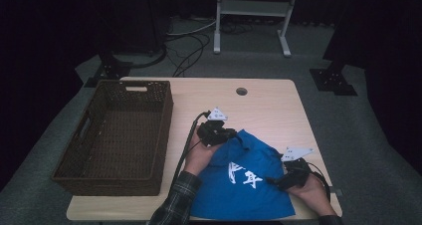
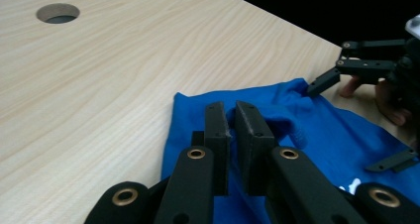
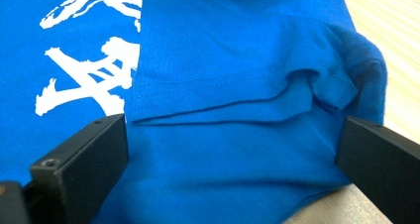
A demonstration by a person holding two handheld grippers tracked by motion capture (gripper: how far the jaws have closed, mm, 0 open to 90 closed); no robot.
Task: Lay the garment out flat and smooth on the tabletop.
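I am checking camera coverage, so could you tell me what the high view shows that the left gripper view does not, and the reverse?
High view alone: the wicker basket at the table's left, the white print clearly on the blue shirt, and both hands. Left gripper view alone: the left gripper seen close, its jaws pinching a fold of the shirt. Both share: the wooden table with its round hole, the shirt, and the right gripper at the shirt's edge.

Brown wicker basket [image 1: 117, 135] on left of wood table [image 1: 268, 105] w/ cable hole [image 1: 242, 91]; white stand [image 1: 251, 8] behind.

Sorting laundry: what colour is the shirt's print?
White print on the blue shirt, clearest in right gripper view.
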